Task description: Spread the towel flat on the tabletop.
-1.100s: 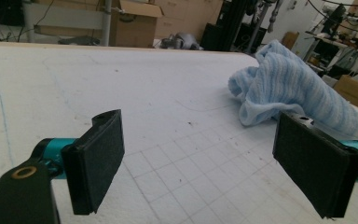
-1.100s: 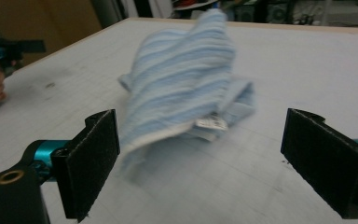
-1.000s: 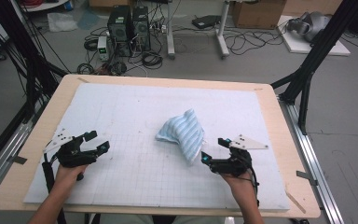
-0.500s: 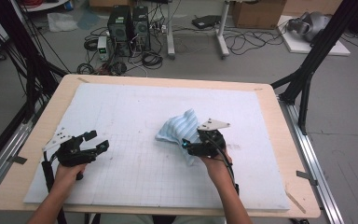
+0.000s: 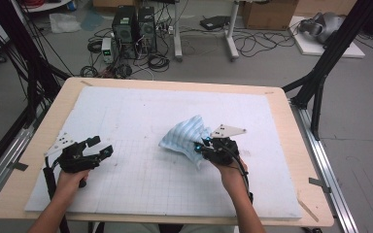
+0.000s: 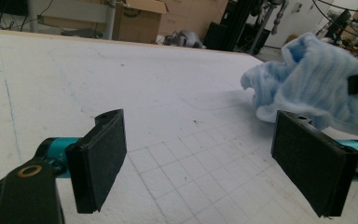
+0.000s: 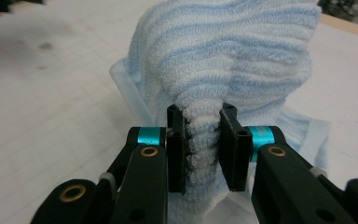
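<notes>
A light blue striped towel (image 5: 184,137) lies bunched on the white gridded mat (image 5: 141,116) right of centre. My right gripper (image 5: 201,148) is shut on a fold of the towel (image 7: 233,60), which bunches between the two black pads (image 7: 177,149) and rises lifted above them. Over on the mat's left side my left gripper (image 5: 96,146) is open with nothing between its pads (image 6: 100,163). In the left gripper view the towel (image 6: 307,86) sits farther off to the right.
The mat covers a wooden table (image 5: 301,160). Beyond the table's far edge the floor holds computer towers (image 5: 133,26), cables and cardboard boxes (image 5: 267,12). Black frame legs (image 5: 320,73) stand at the right and left corners.
My right gripper moved from the mat's right side in to the towel, closed on a fold and lifted it slightly. The left gripper stayed in place, open.
</notes>
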`<state>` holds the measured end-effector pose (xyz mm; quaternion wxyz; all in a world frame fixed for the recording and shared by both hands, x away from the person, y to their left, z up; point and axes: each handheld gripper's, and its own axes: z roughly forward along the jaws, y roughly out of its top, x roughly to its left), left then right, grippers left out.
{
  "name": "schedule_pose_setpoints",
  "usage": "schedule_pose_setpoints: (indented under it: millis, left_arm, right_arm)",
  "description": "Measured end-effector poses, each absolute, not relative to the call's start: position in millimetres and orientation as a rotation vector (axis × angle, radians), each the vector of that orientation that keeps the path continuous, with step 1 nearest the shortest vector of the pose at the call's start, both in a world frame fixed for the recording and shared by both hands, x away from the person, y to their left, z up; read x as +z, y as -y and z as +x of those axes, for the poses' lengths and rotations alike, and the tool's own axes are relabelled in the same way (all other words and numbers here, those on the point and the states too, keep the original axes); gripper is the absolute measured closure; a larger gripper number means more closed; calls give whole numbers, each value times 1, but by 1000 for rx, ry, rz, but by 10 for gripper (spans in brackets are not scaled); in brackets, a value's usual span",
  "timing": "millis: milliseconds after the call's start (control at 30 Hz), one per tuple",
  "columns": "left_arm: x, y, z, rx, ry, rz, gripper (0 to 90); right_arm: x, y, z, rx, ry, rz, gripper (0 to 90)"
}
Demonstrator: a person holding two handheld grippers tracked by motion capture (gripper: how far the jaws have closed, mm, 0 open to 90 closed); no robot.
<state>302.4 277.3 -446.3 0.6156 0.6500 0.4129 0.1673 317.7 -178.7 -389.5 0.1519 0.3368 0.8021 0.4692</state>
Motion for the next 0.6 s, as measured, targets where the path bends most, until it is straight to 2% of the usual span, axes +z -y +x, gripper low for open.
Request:
schedule_pose_setpoints:
  millis: [333, 600]
  left_arm:
    - [-446, -277, 303, 398, -961, 1495, 187]
    - [-446, -281, 304, 416, -975, 1479, 191]
  right_arm:
    - [-378, 179, 314, 1505, -2236, 969, 751]
    - [-362, 145, 341, 1599, -2160, 921, 760]
